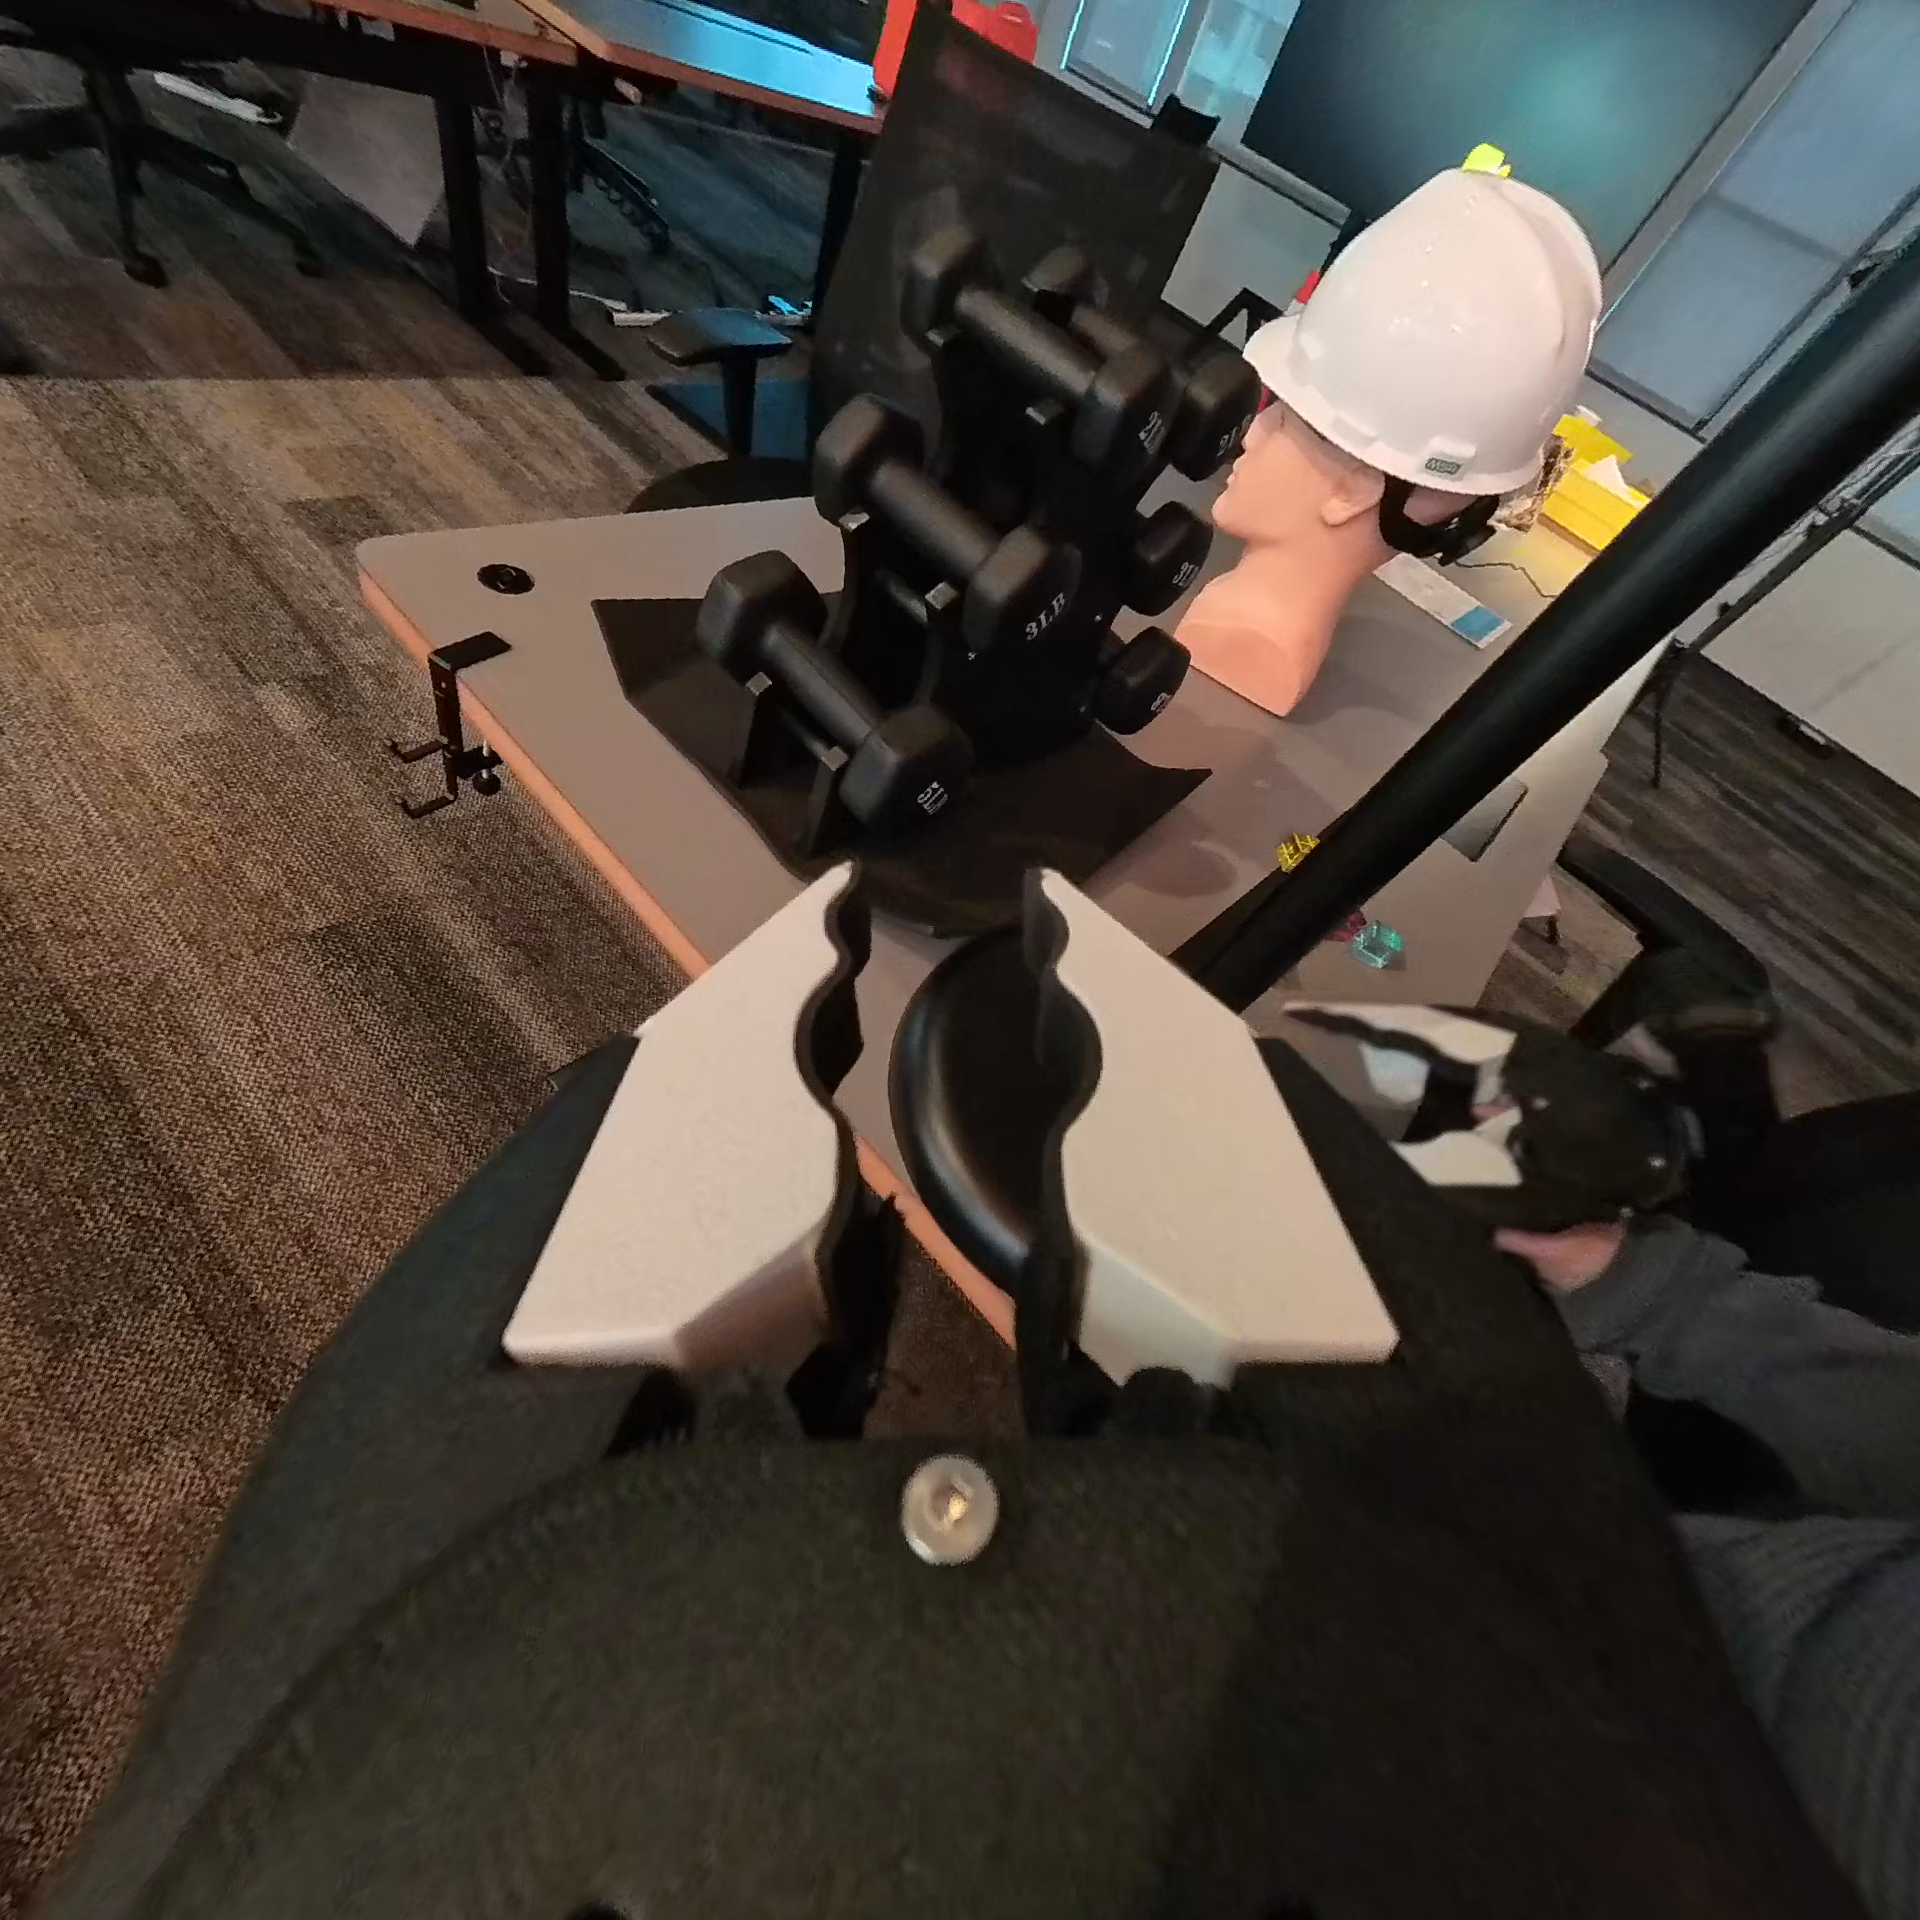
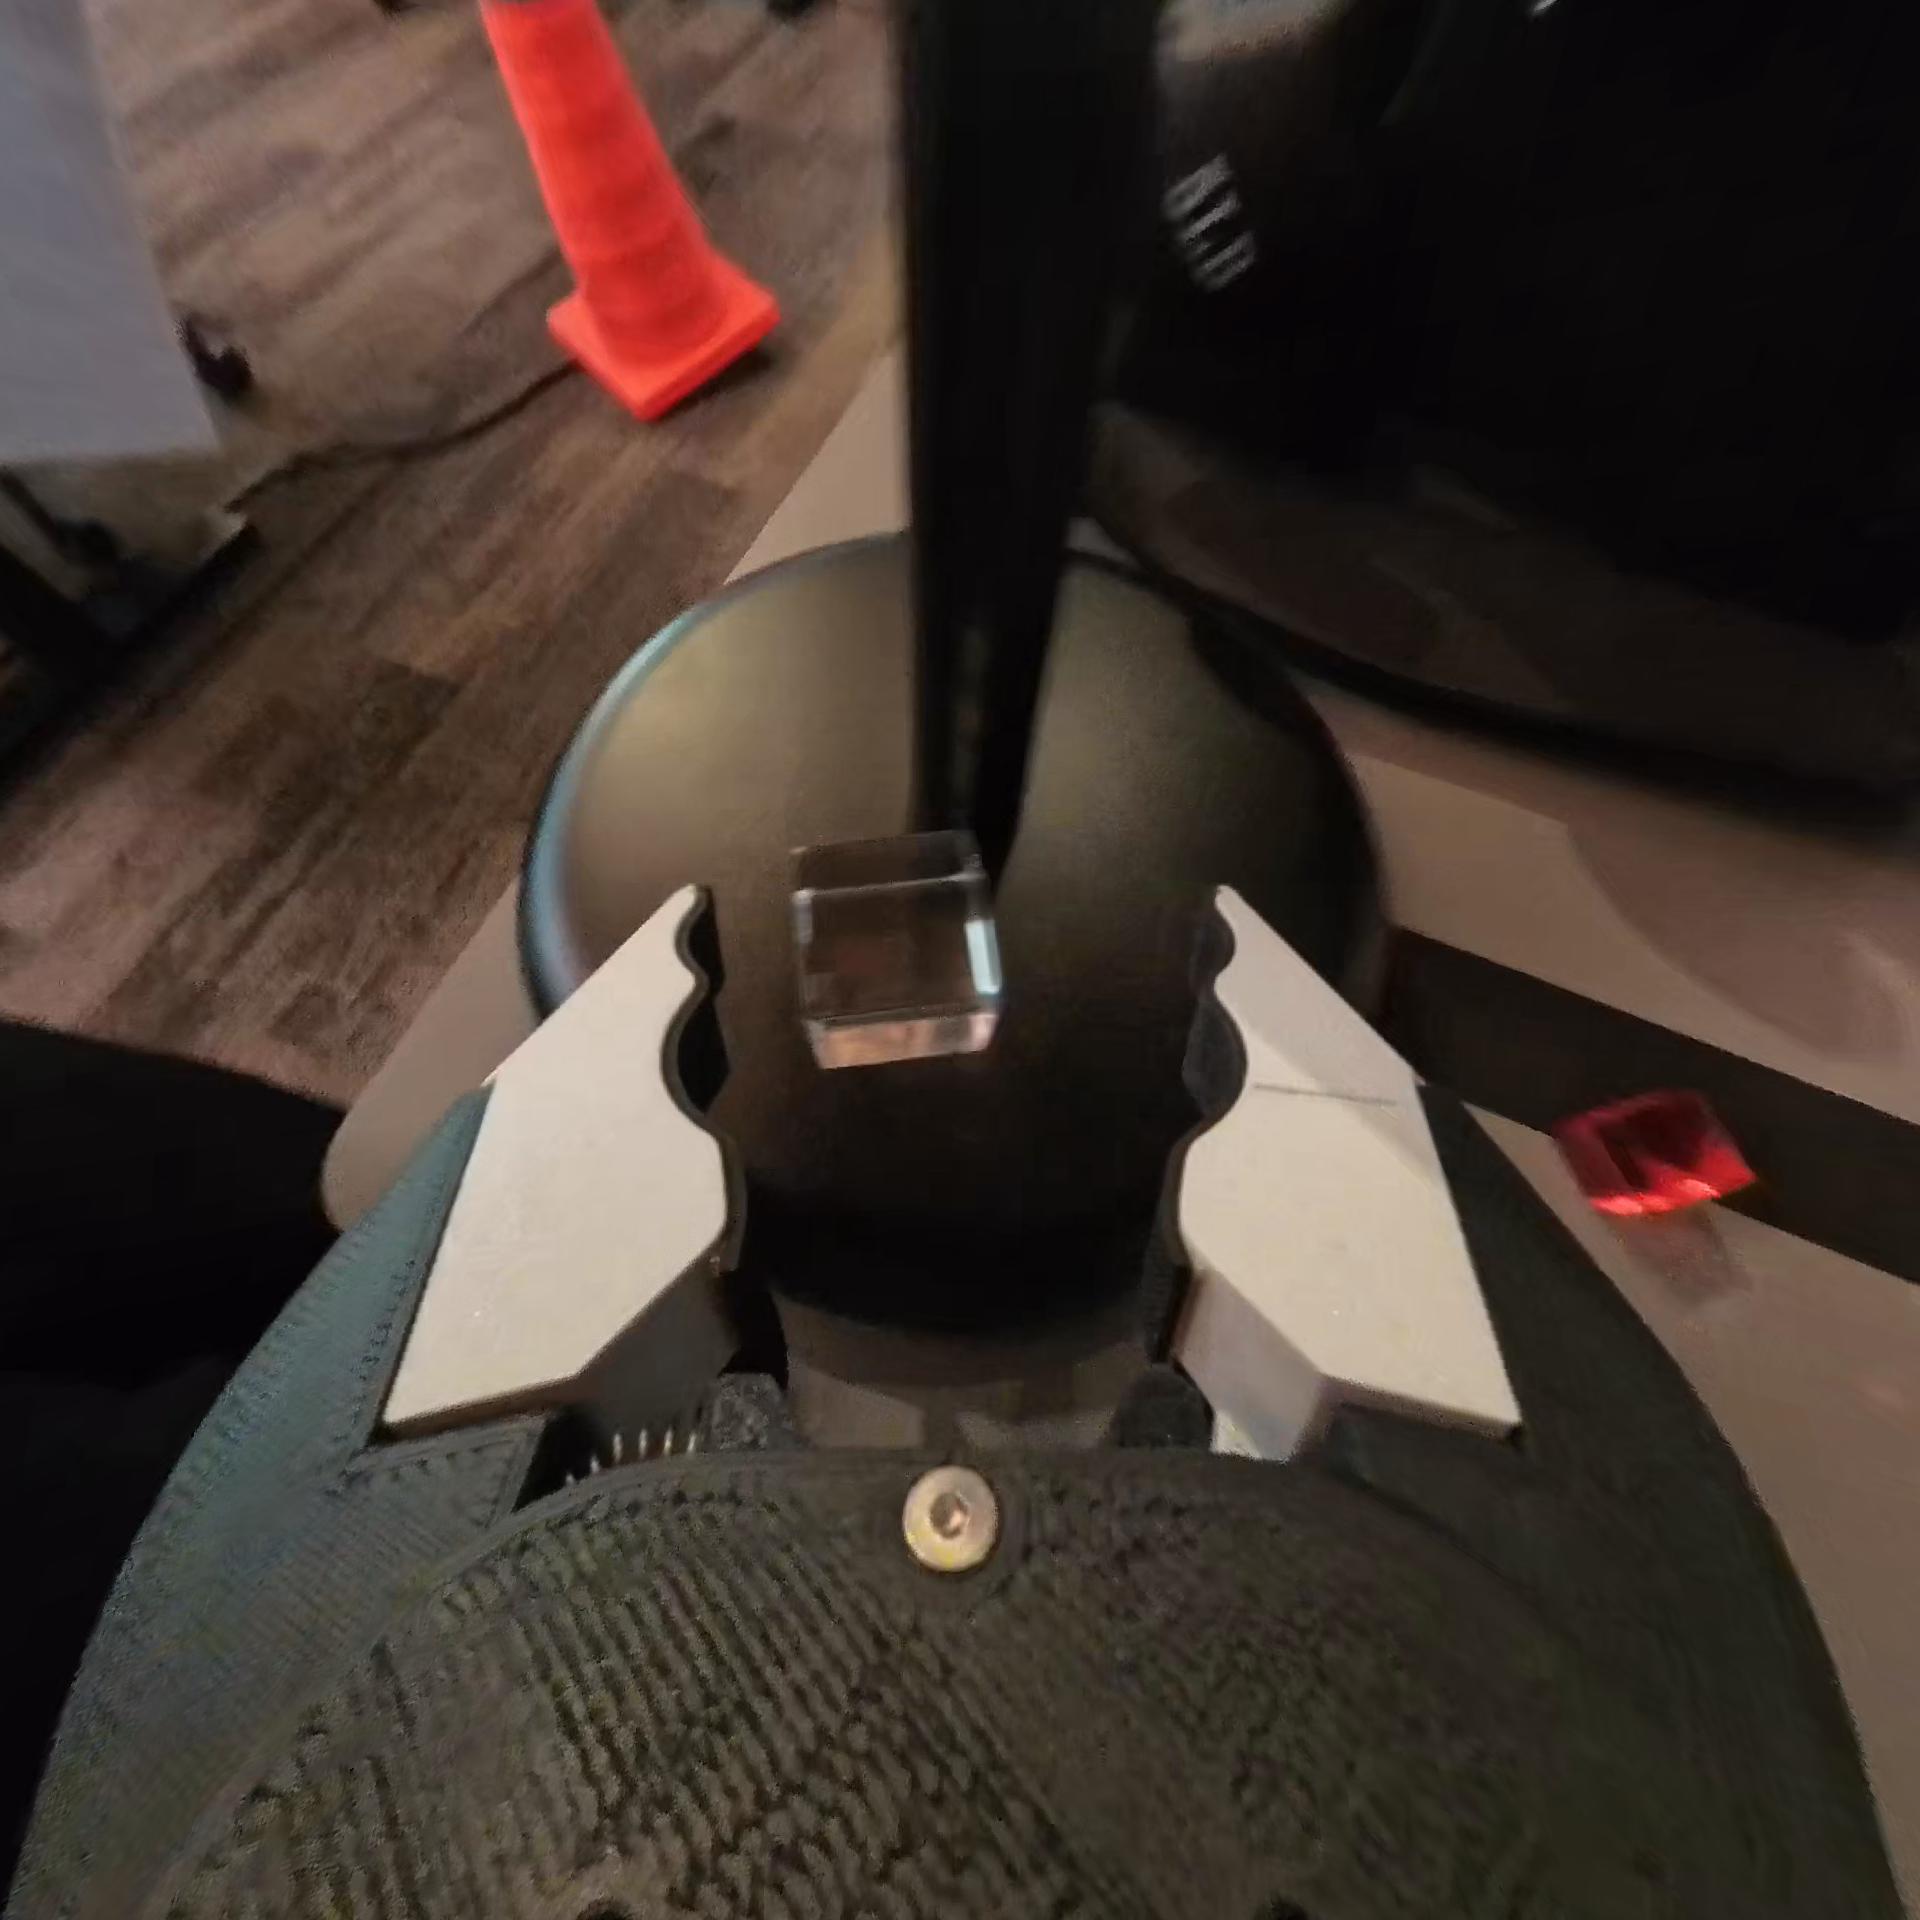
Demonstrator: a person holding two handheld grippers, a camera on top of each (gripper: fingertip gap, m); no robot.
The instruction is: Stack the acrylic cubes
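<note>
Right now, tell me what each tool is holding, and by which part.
Nothing held. The right tool is open around a clear cube without touching it; the left tool is empty above the table edge.

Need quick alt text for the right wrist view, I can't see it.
The right hand-held gripper, jaws wide open, frames a clear cube resting untouched on a round black stand base beside its pole. A red cube lies right; an orange cone stands beyond.

Orange cone [image 2: 634, 197] tip cut off at top edge; red cube [image 2: 1652, 1164] blurred.
</note>
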